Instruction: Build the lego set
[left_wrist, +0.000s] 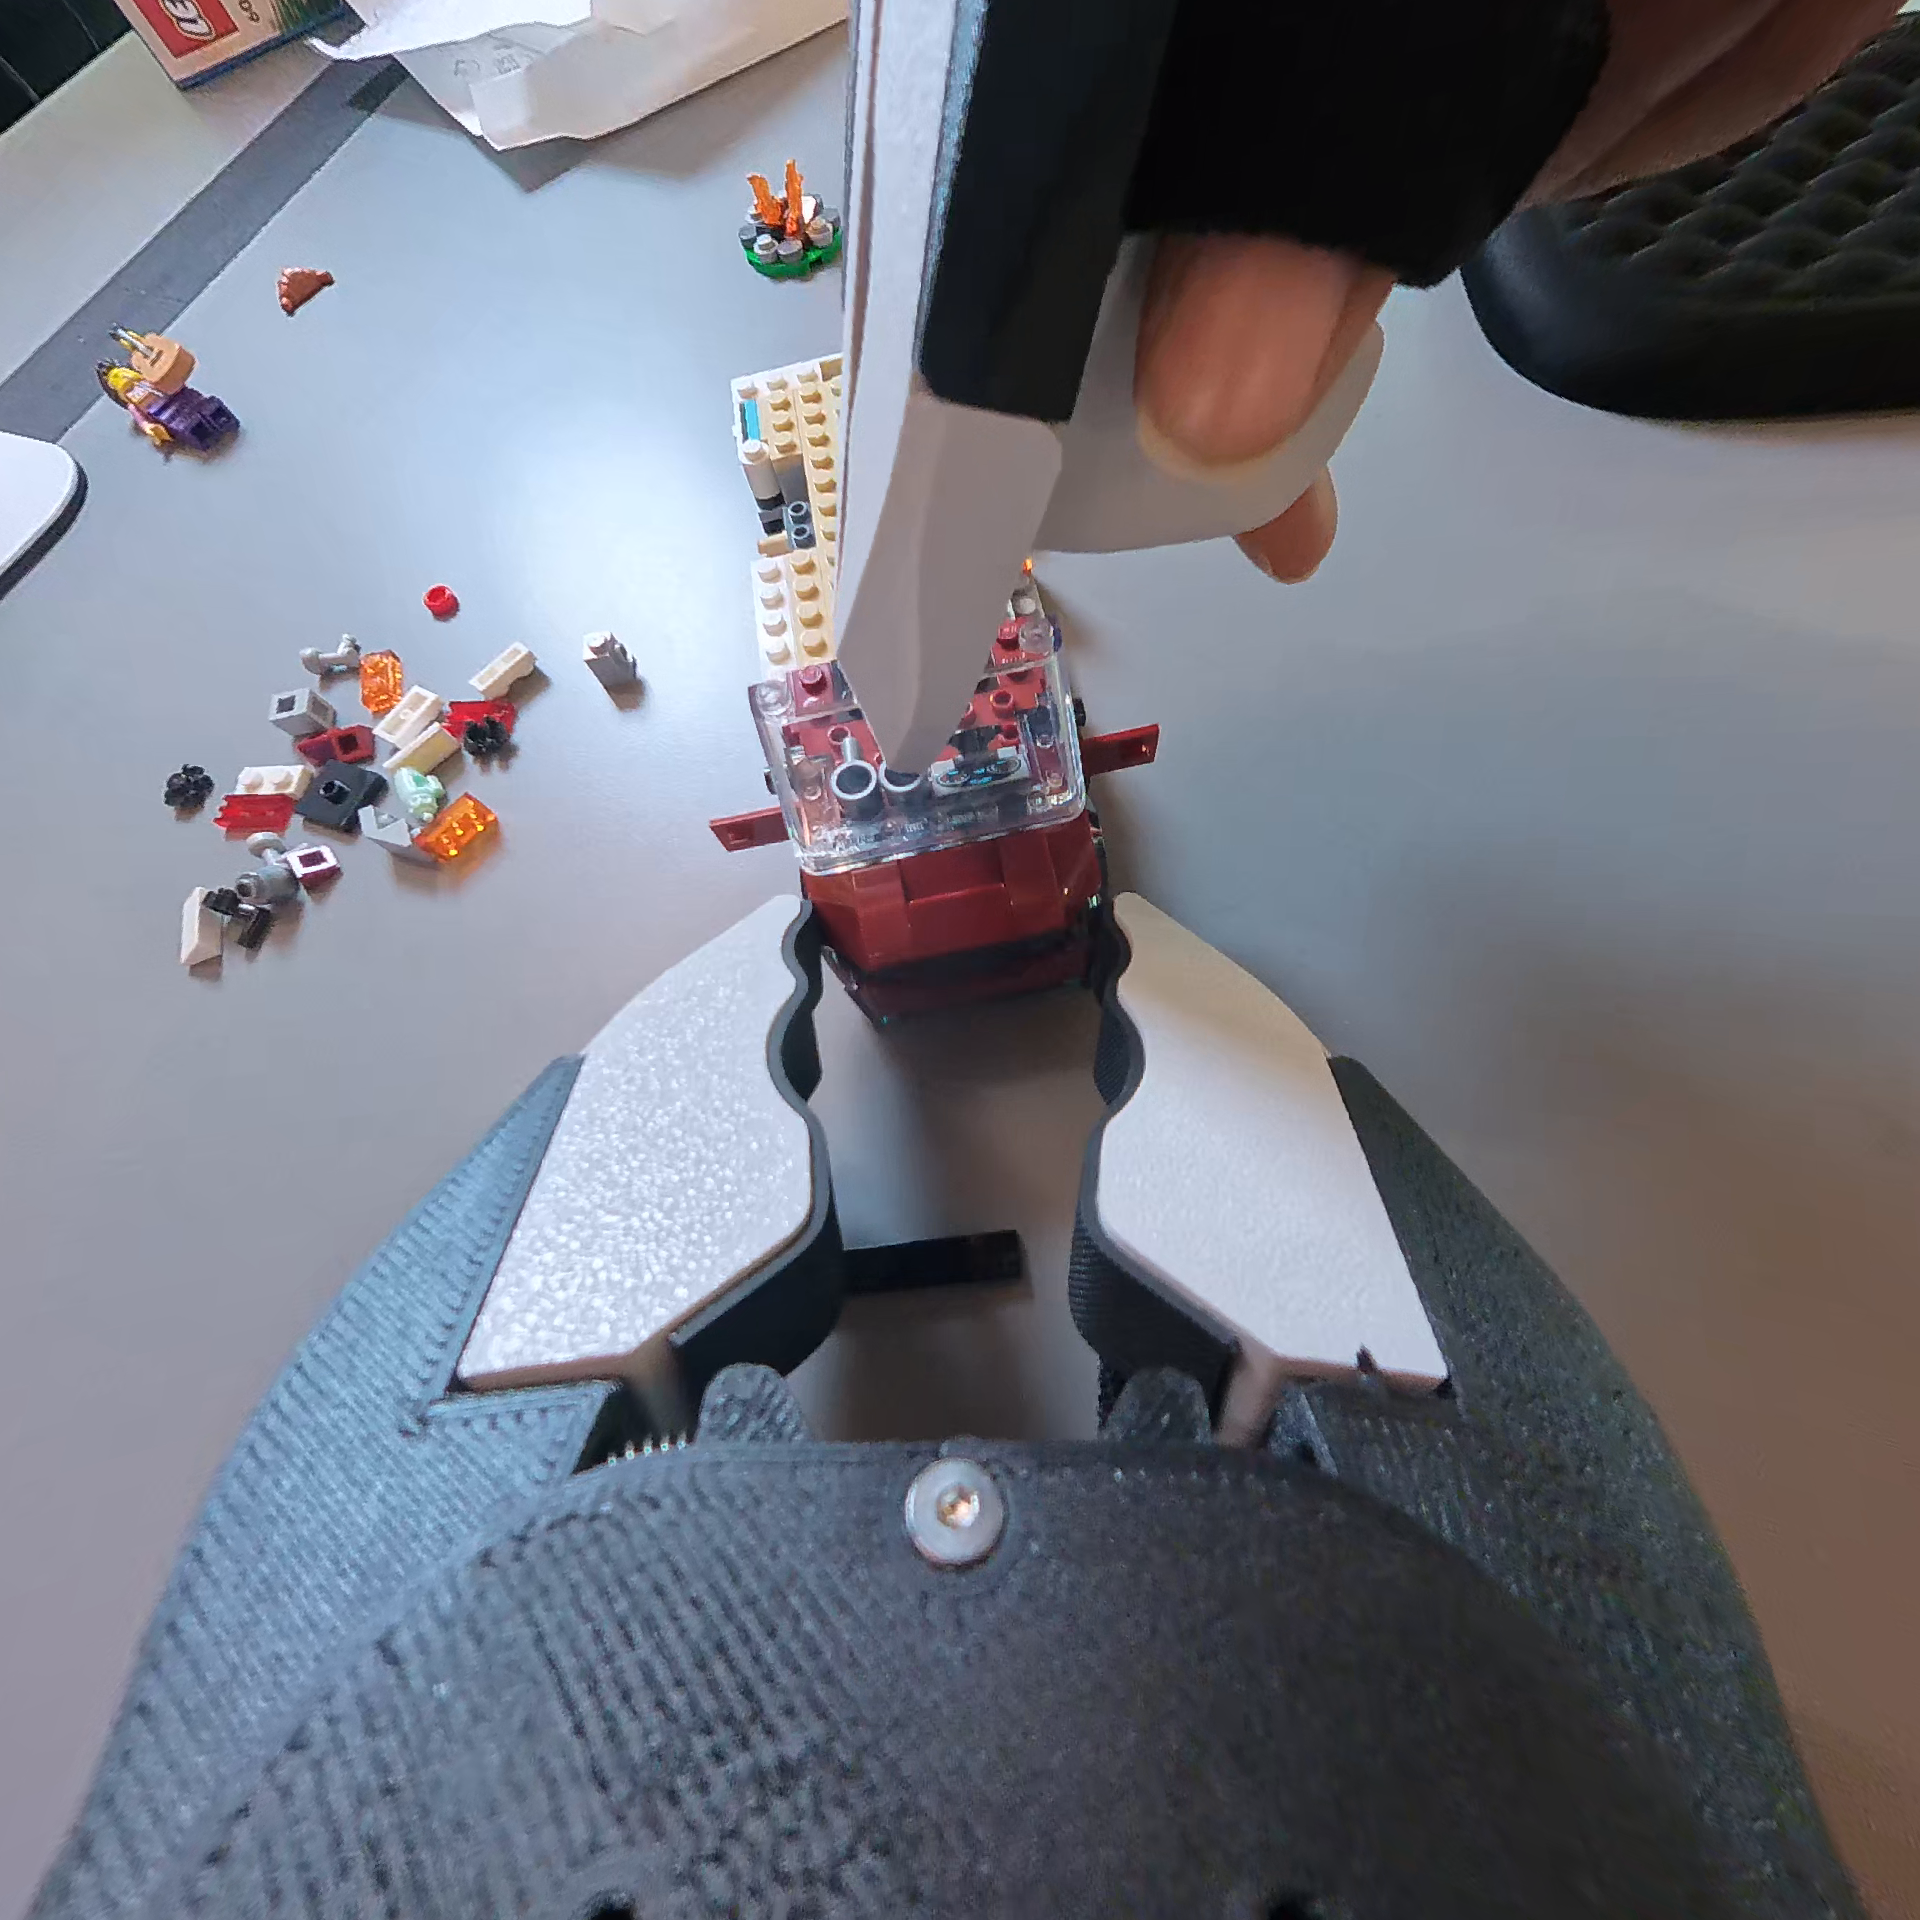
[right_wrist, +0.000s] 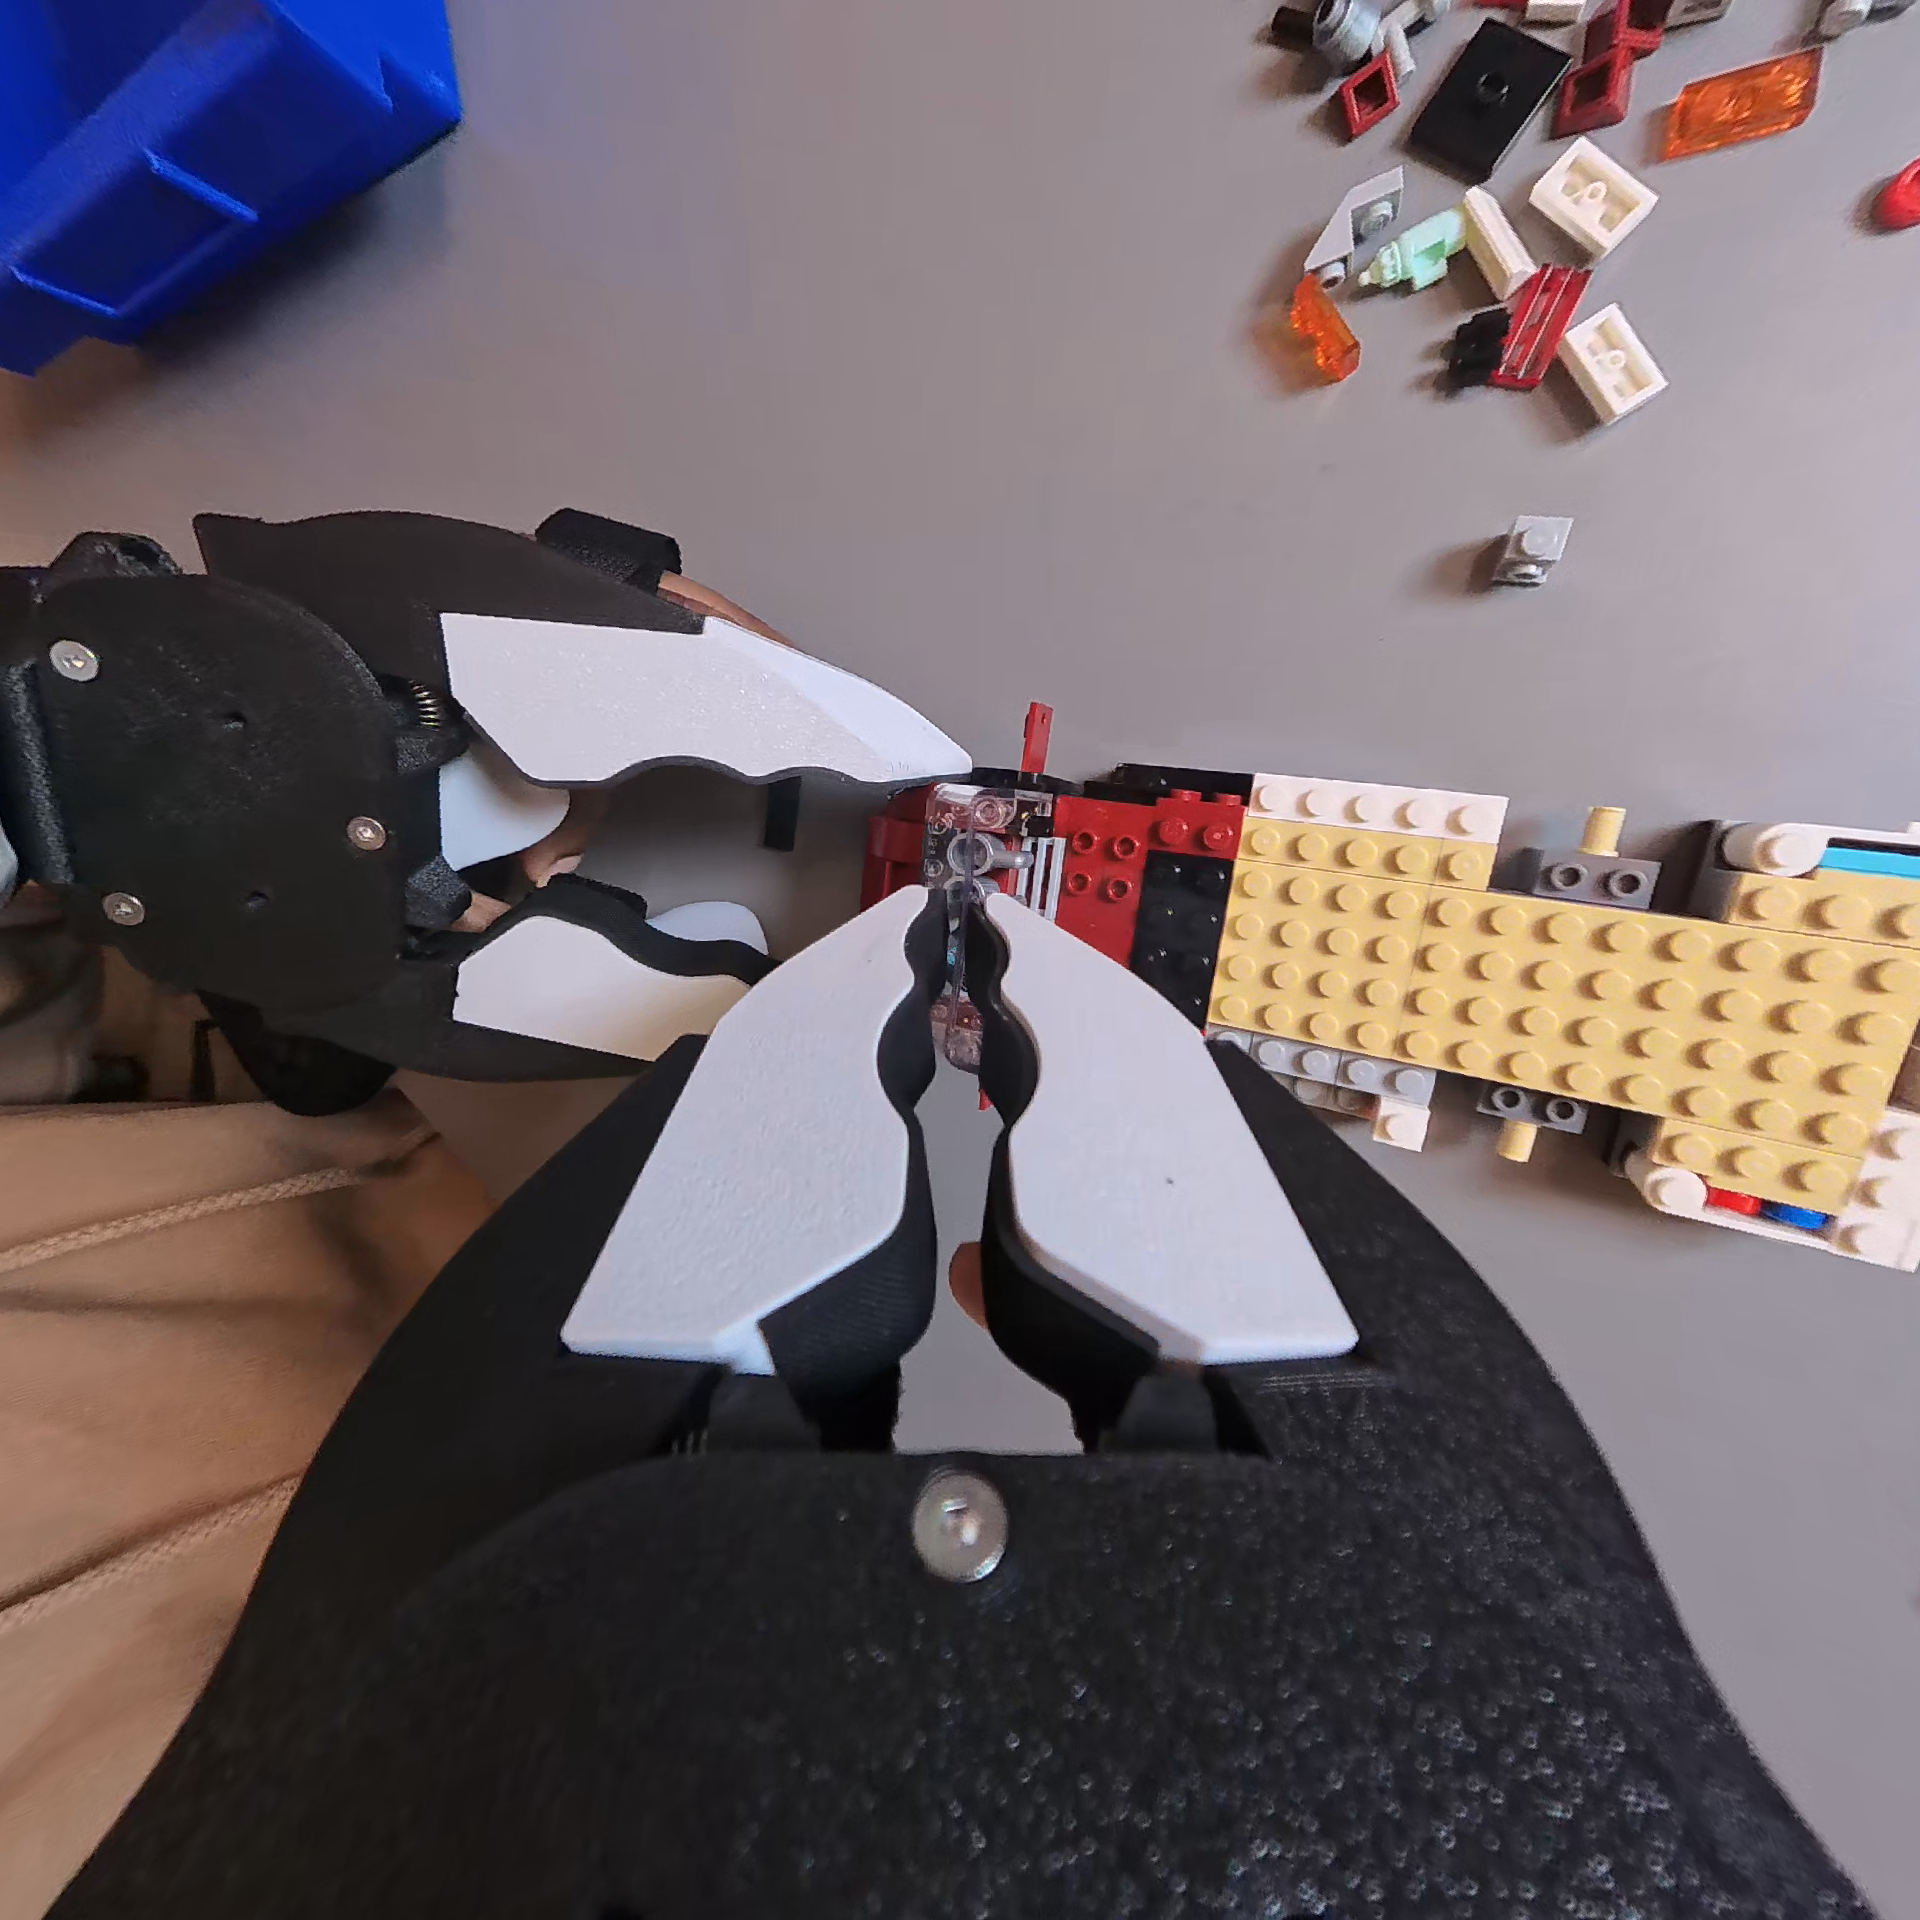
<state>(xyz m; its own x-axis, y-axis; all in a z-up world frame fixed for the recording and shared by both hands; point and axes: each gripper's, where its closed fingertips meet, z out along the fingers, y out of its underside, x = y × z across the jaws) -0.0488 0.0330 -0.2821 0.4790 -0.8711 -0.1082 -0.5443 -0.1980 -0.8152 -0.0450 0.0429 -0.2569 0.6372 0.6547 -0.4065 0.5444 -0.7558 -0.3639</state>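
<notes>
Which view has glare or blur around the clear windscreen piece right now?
Left wrist view: bright reflections on the clear windscreen piece; the hand up close is soft. Right wrist view: sharp and evenly lit, the piece edge-on between the right gripper pads; wide-angle bowing at the edges in both.

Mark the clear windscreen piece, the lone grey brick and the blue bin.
clear windscreen piece (left_wrist: 935, 821), left wrist view, front face.
lone grey brick (right_wrist: 1527, 556), right wrist view, its top.
blue bin (right_wrist: 187, 156), right wrist view, side wall.

Bright even daylight, soft shadows, wide-angle bending at edges, close foreground slightly soft
</notes>
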